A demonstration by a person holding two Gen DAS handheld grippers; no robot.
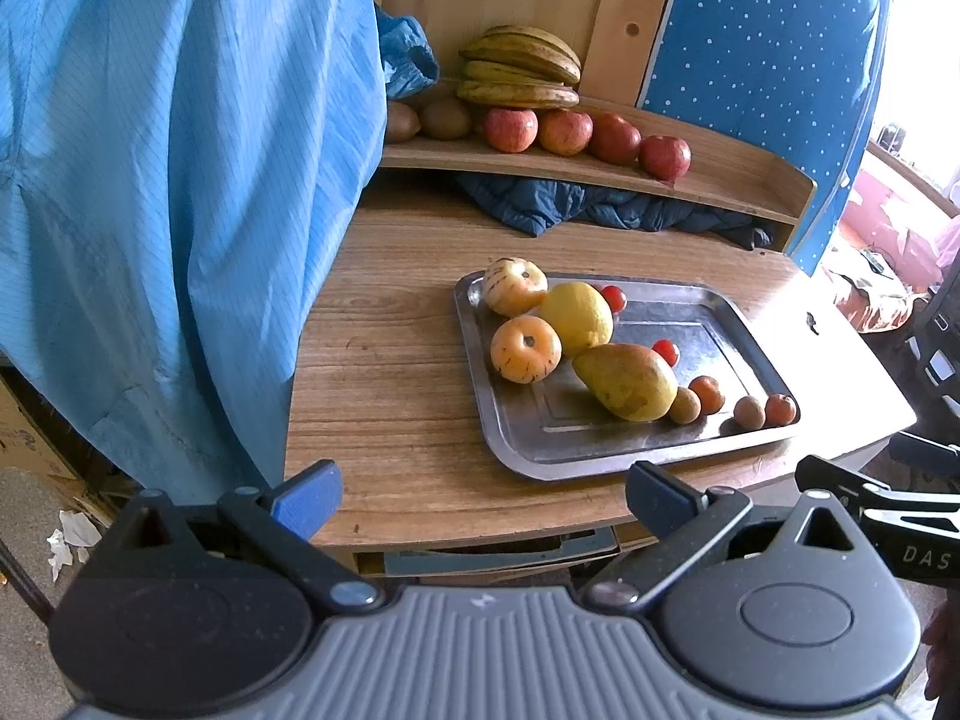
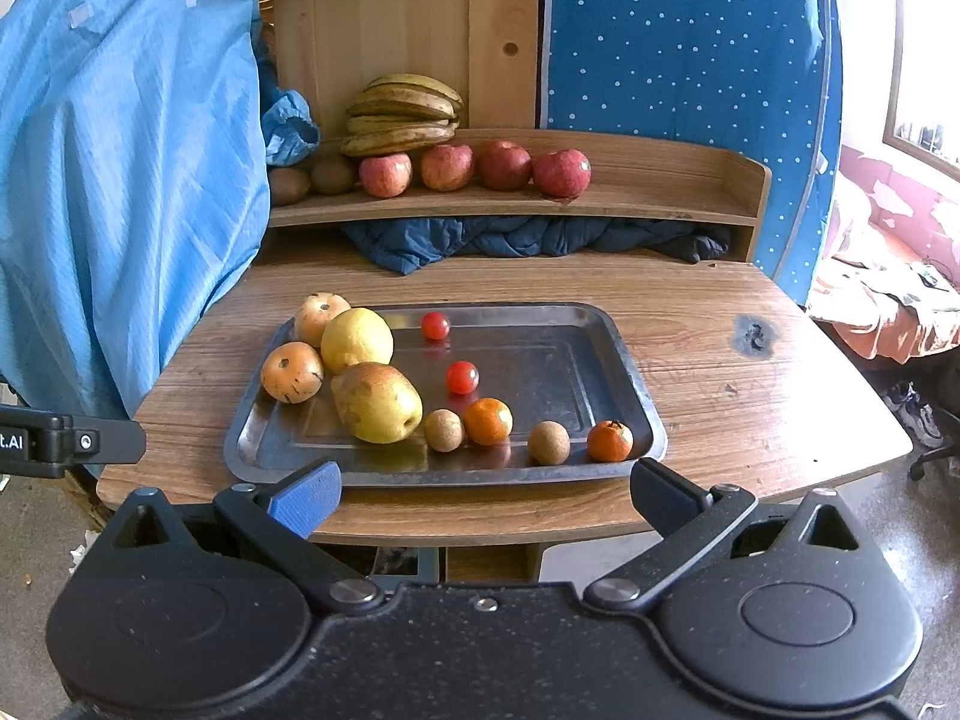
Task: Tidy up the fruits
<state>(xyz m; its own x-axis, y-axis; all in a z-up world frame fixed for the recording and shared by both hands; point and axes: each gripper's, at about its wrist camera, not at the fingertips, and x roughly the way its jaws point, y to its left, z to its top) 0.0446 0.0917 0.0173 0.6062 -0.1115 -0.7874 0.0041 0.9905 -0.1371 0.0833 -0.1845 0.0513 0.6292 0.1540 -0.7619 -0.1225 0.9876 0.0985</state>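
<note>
A metal tray (image 2: 612, 354) (image 1: 720, 324) lies on the wooden table. It holds a yellow lemon (image 2: 356, 340) (image 1: 577, 315), a pear (image 2: 376, 401) (image 1: 626, 381), two striped orange-yellow fruits (image 2: 292, 371) (image 1: 525, 349), two cherry tomatoes (image 2: 462, 377), two small oranges (image 2: 488, 420) and two small brown fruits (image 2: 548, 443). On the shelf behind lie bananas (image 2: 402, 114) (image 1: 522, 69), several red apples (image 2: 504, 165) (image 1: 564, 132) and kiwis (image 2: 332, 174). My left gripper (image 1: 483, 498) and right gripper (image 2: 483, 495) are both open and empty, short of the table's front edge.
A light blue garment (image 1: 180, 180) (image 2: 120, 150) hangs at the left over the table's edge. Dark blue fabric (image 2: 510, 240) is stuffed under the shelf (image 2: 660, 192). A blue dotted board (image 2: 690, 30) stands at the back right. The table top (image 2: 750, 372) has a dark burn mark (image 2: 753, 335).
</note>
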